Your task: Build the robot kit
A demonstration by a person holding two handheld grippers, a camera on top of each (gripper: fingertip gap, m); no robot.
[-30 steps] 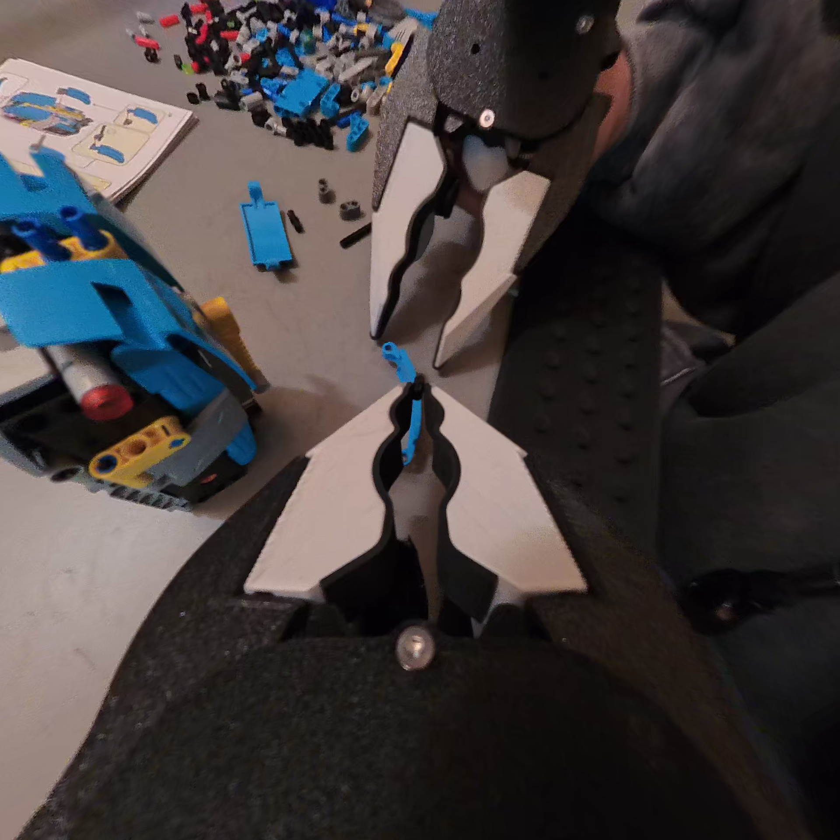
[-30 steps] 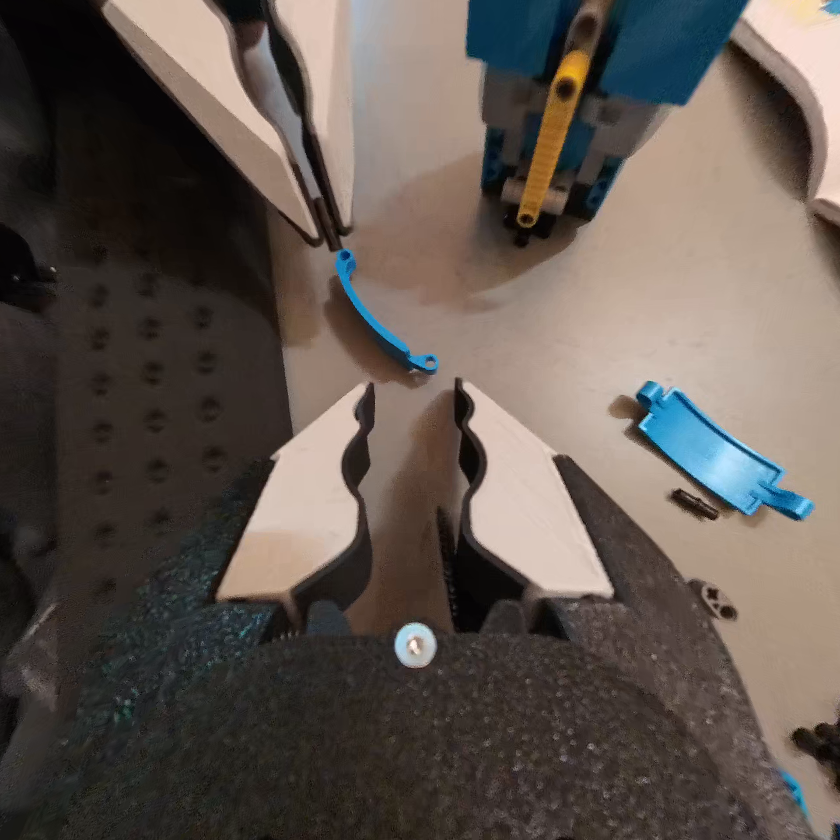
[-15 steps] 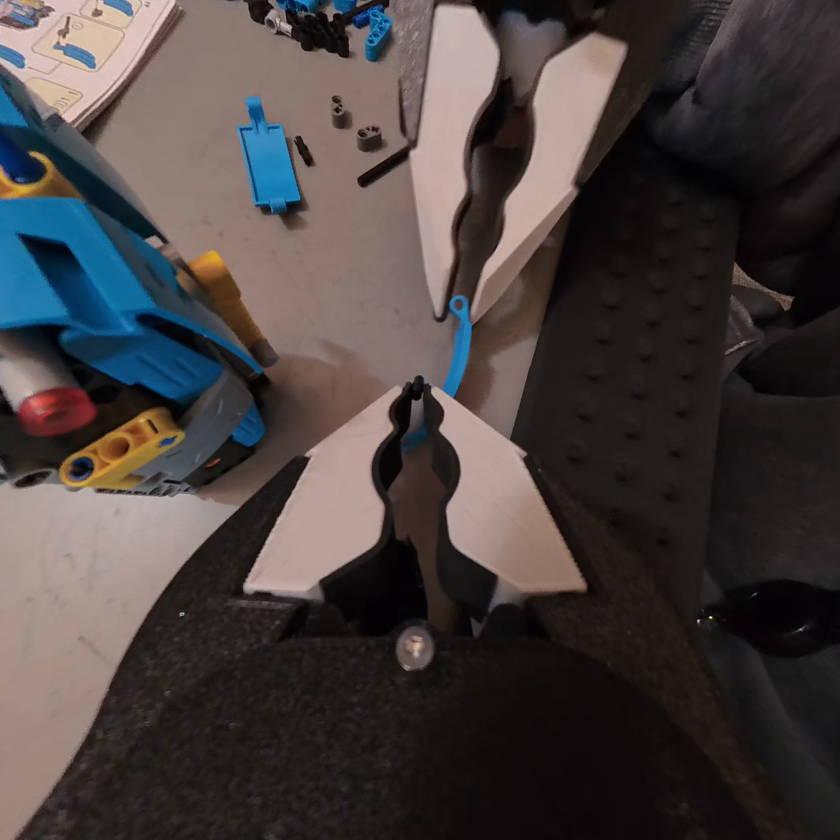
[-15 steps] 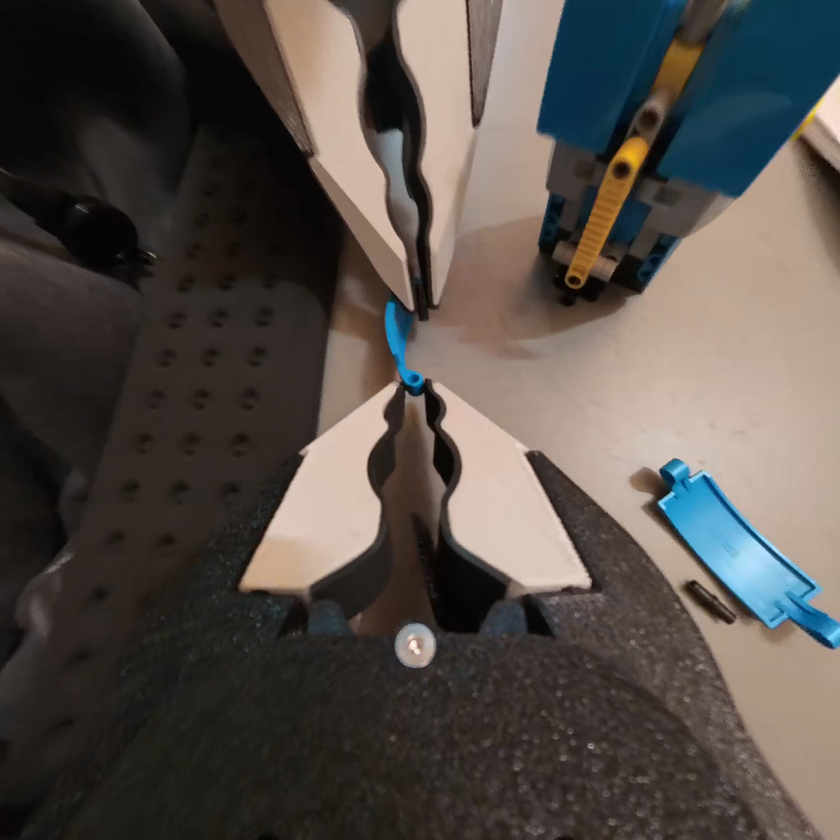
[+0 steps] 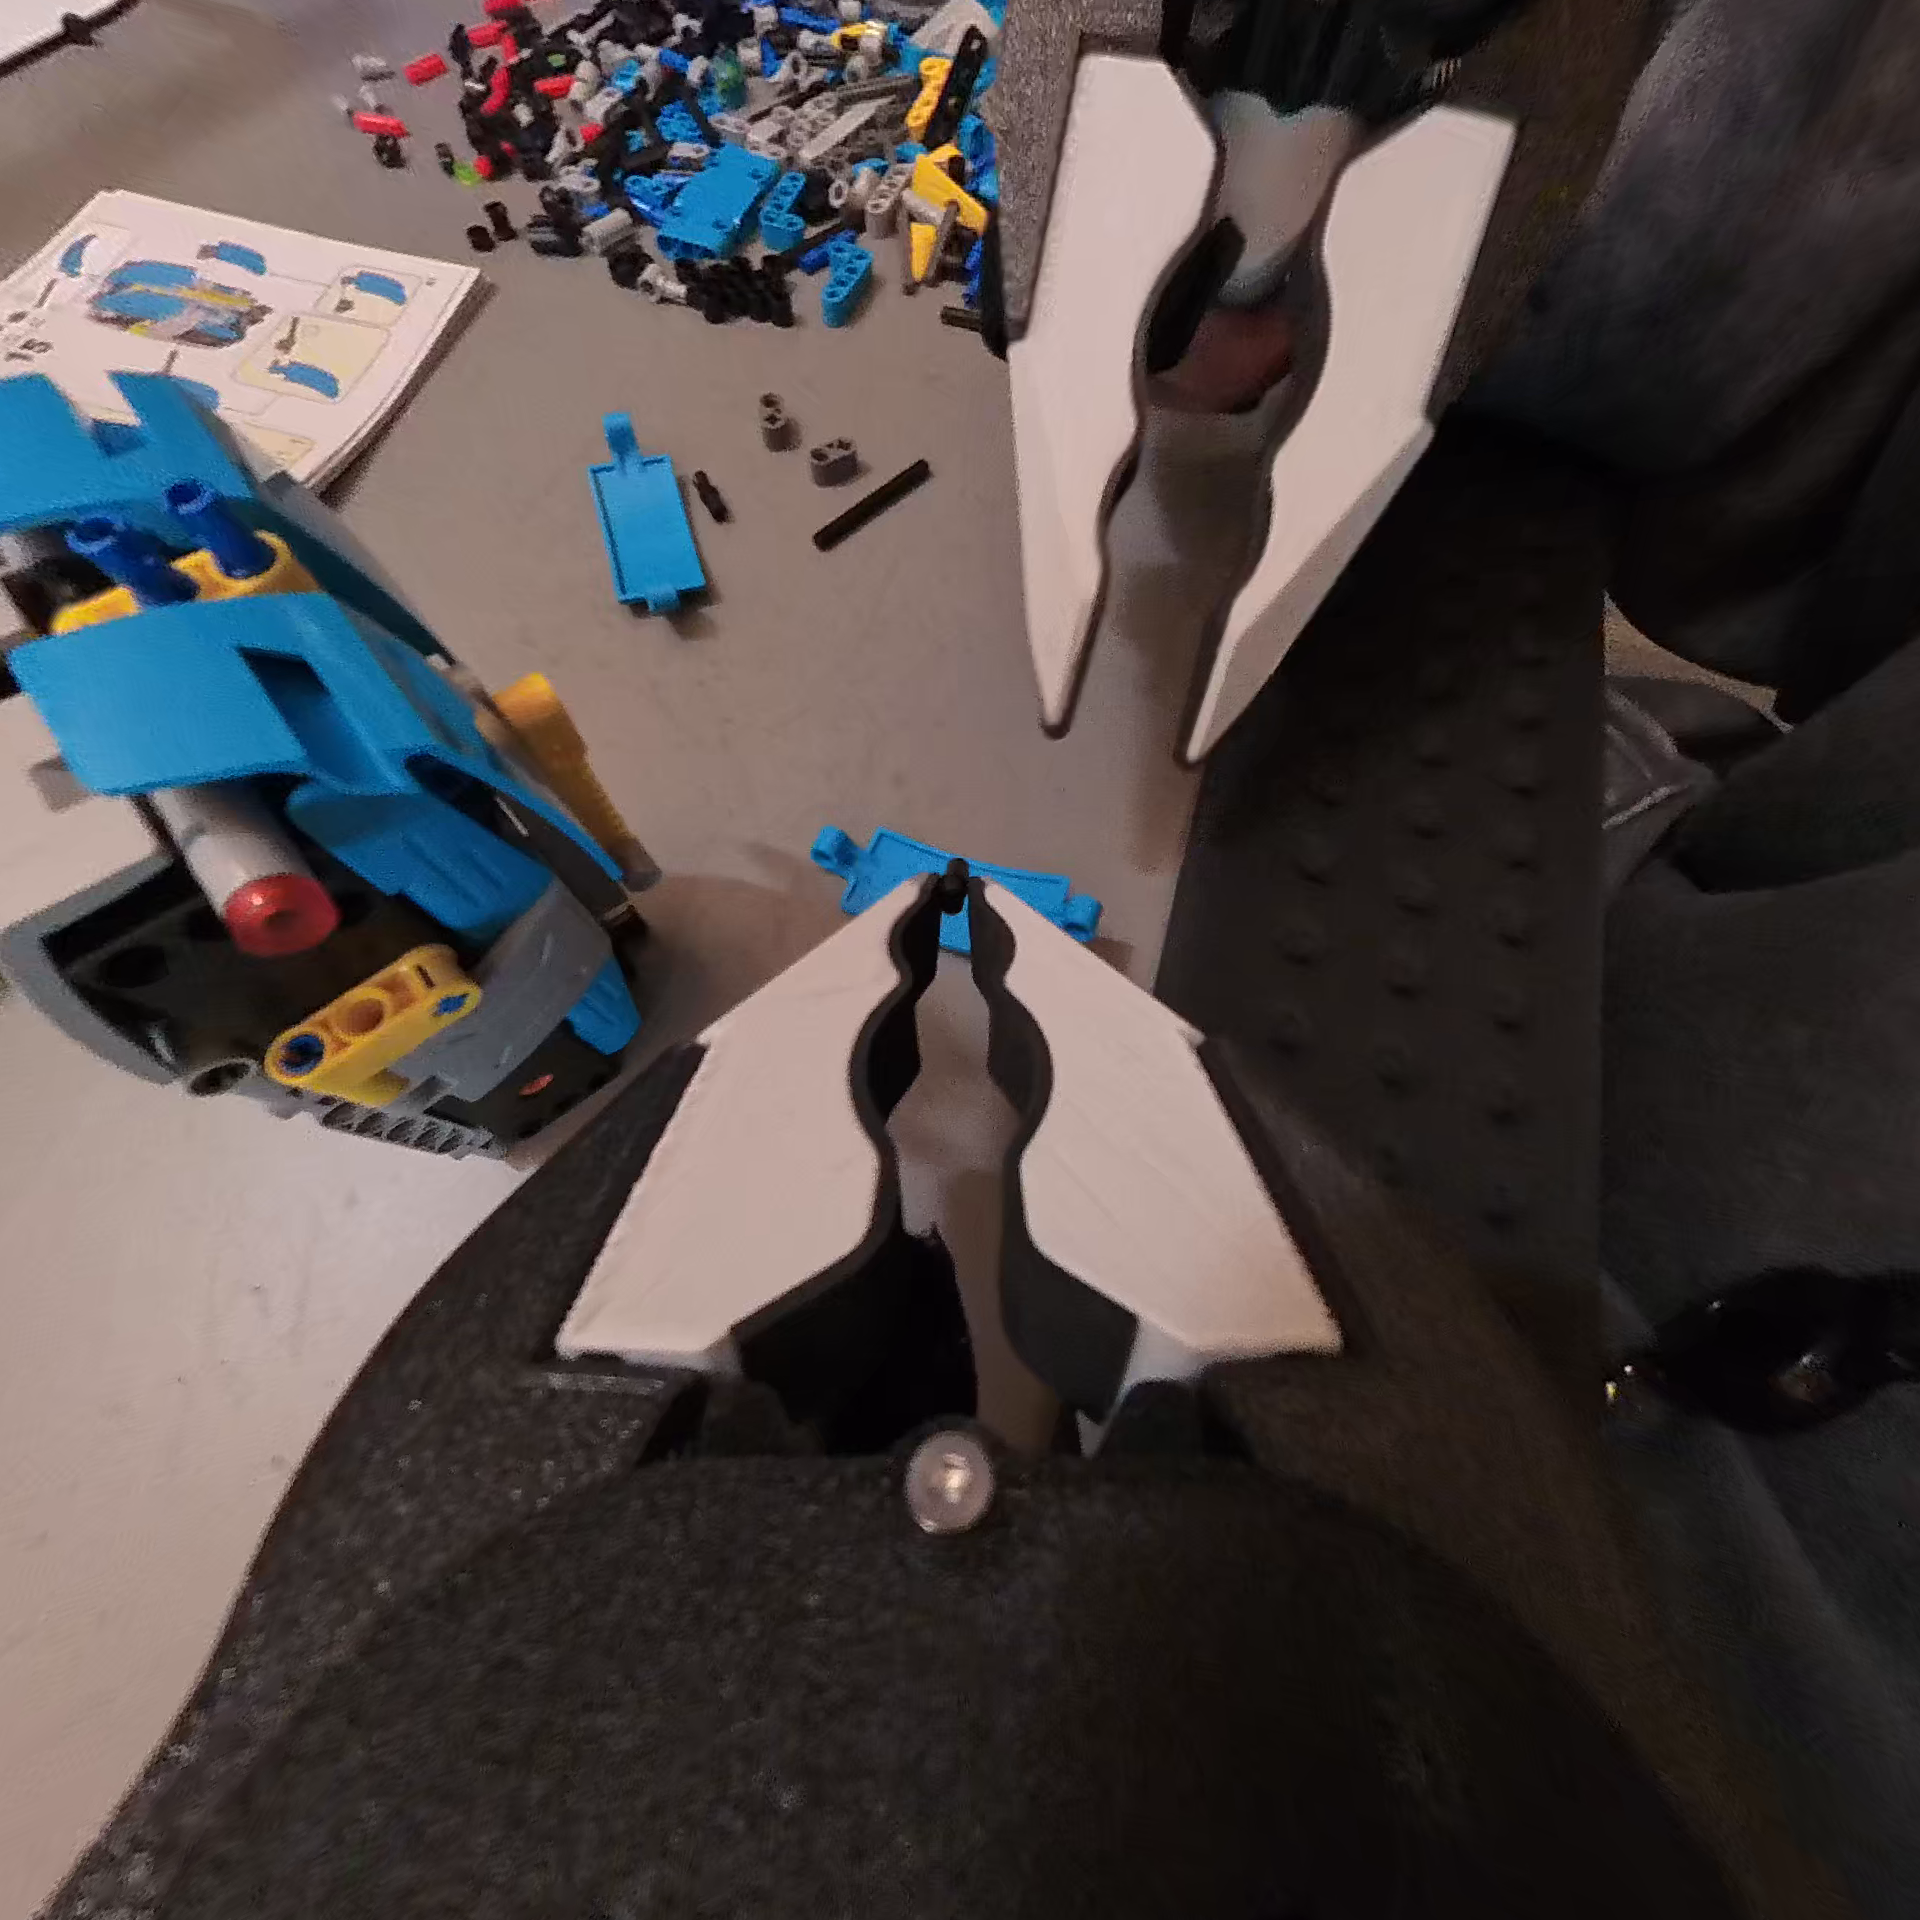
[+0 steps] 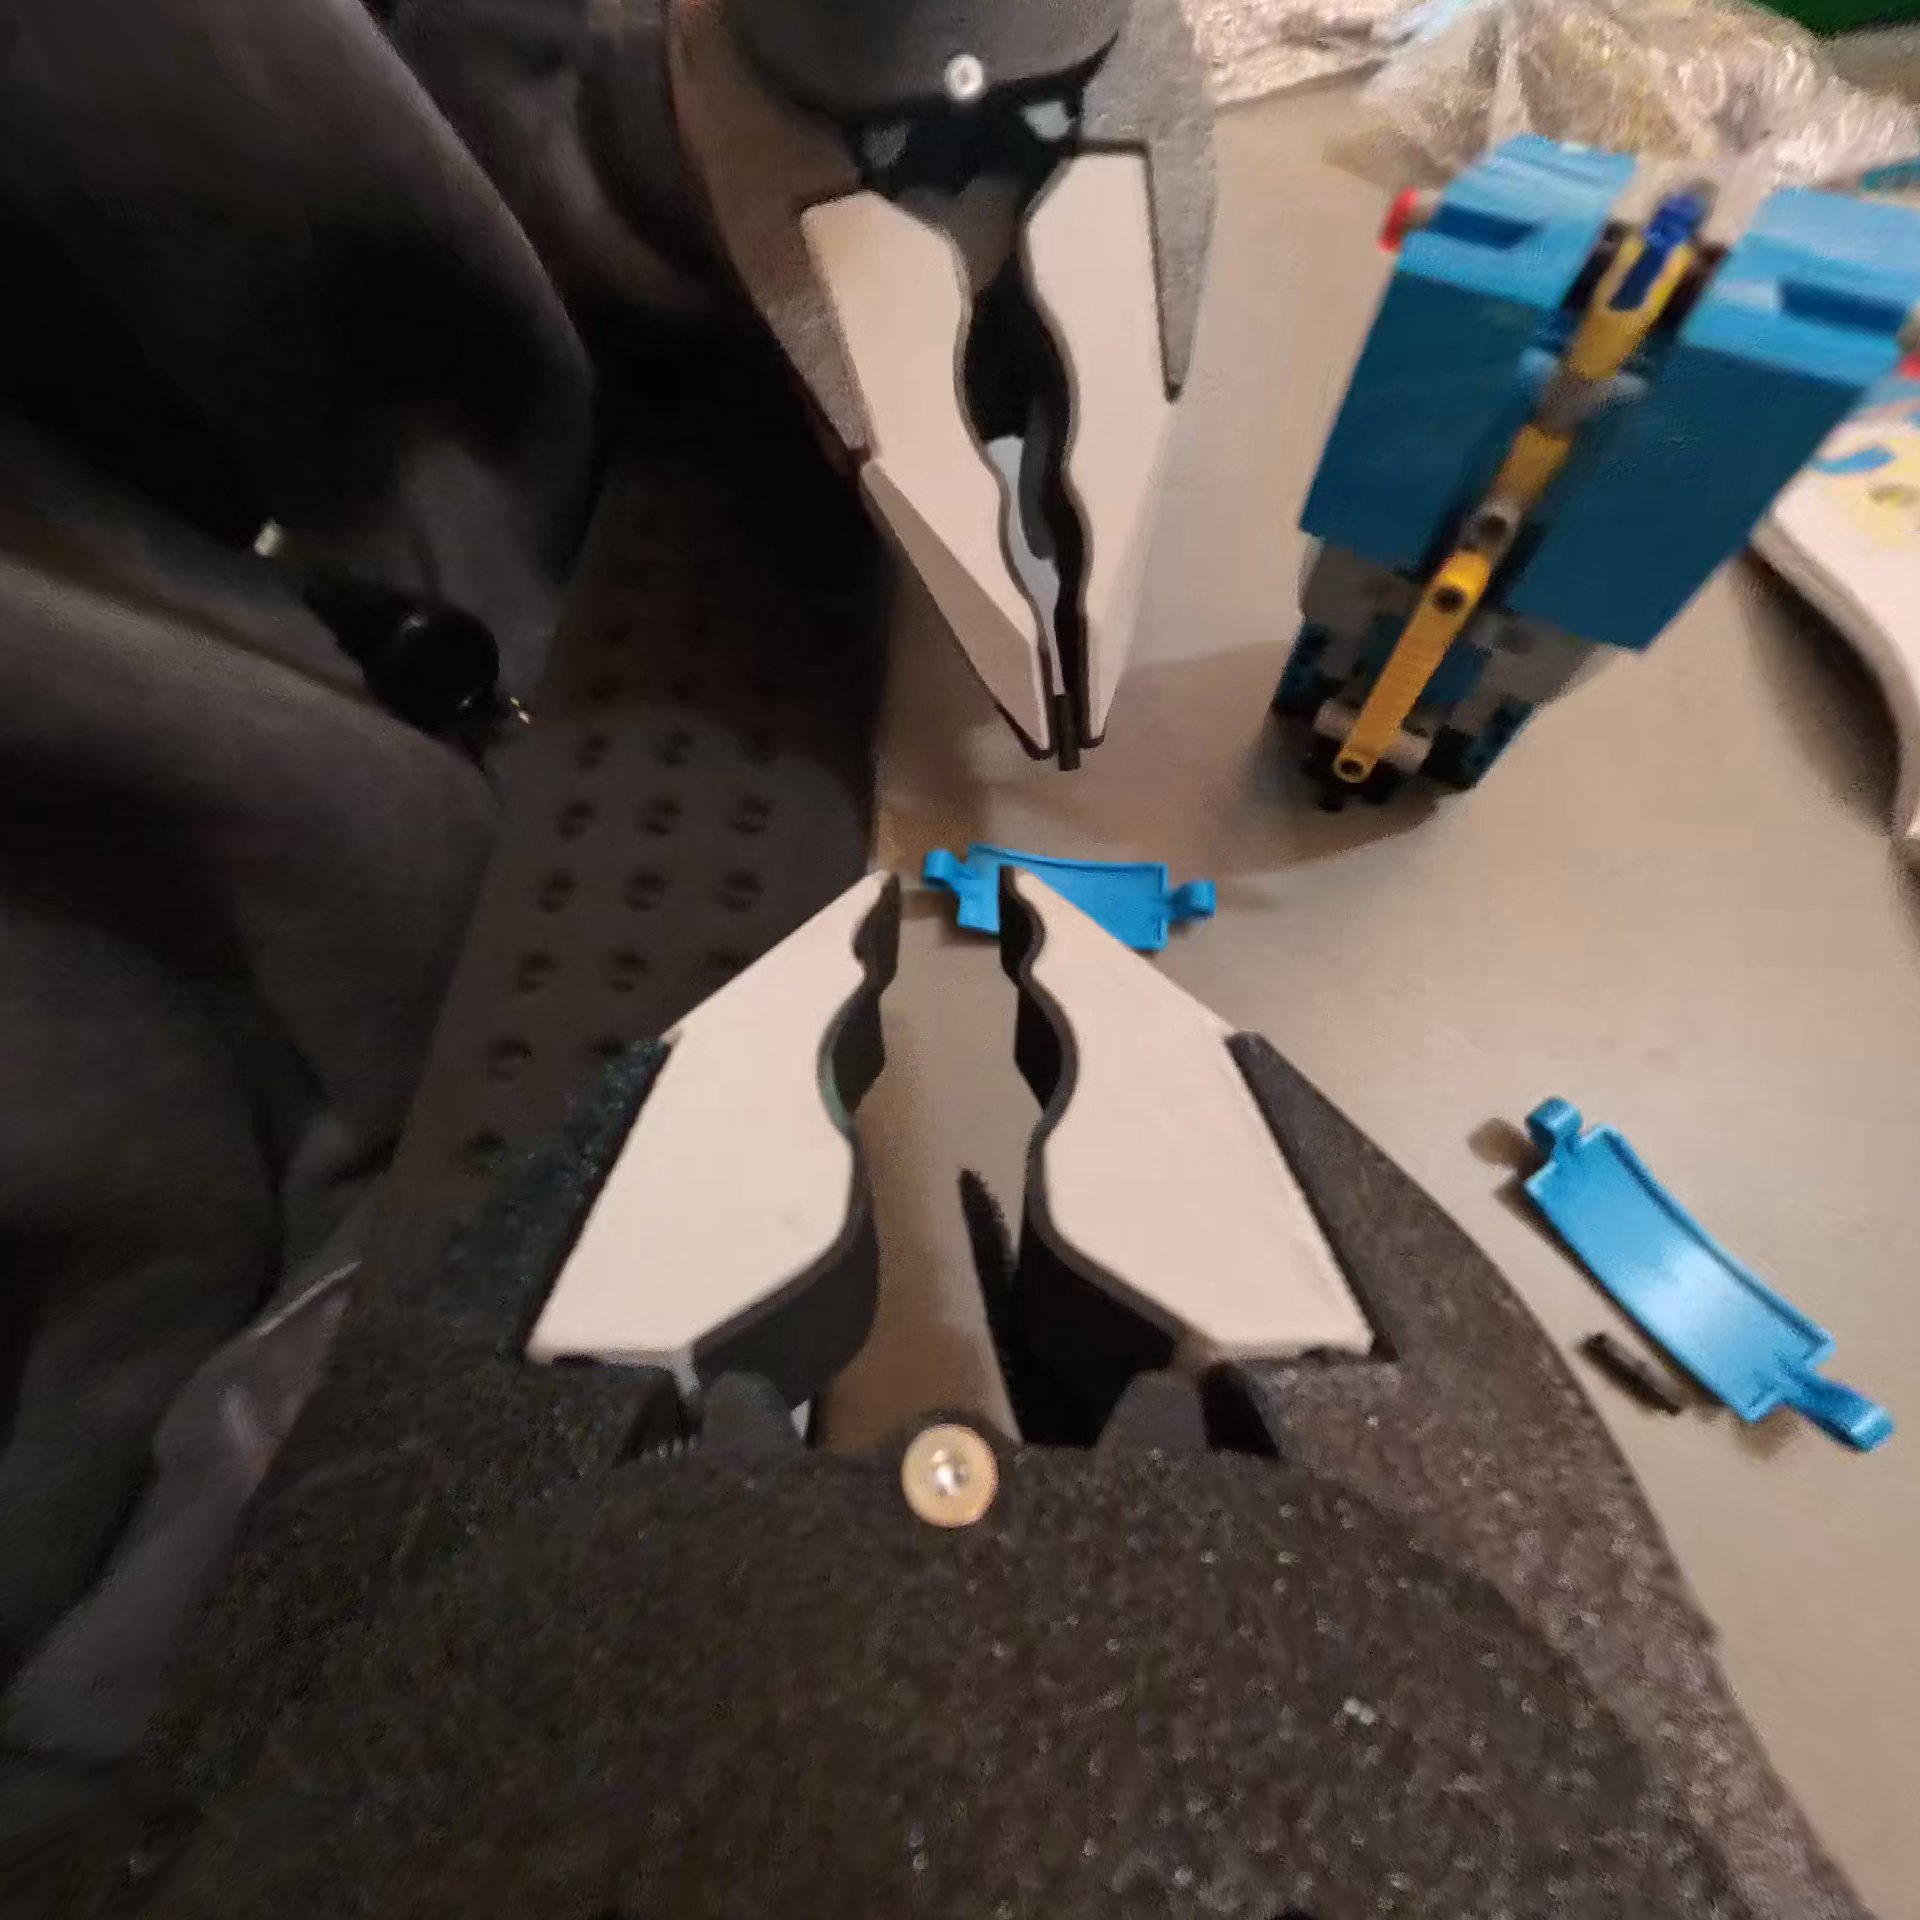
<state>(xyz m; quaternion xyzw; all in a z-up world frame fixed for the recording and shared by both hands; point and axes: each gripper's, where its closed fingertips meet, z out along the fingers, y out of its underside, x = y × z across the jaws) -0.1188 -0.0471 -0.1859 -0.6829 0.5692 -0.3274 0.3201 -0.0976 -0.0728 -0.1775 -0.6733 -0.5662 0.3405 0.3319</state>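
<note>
My left gripper is shut on a small black pin, which sticks out of its tips. It hangs just above a curved blue panel lying flat on the grey table. In the right wrist view the left gripper comes in from the top with the pin in its tips. My right gripper is open and empty, its tips right at the near edge of the blue panel. In the left wrist view the right gripper is above and beyond the panel, apart from it.
A blue, yellow and grey brick vehicle stands left of the panel. A second blue panel, a black axle, a pile of loose parts and an instruction booklet lie farther back. A dark studded mat borders the table's right side. My right fingertips sit around 4 centimeters from my left ones.
Half a second ago both grippers gripped the blue panel on edge between them. Now it lies flat on the table, the right gripper has opened and both have drawn back.
</note>
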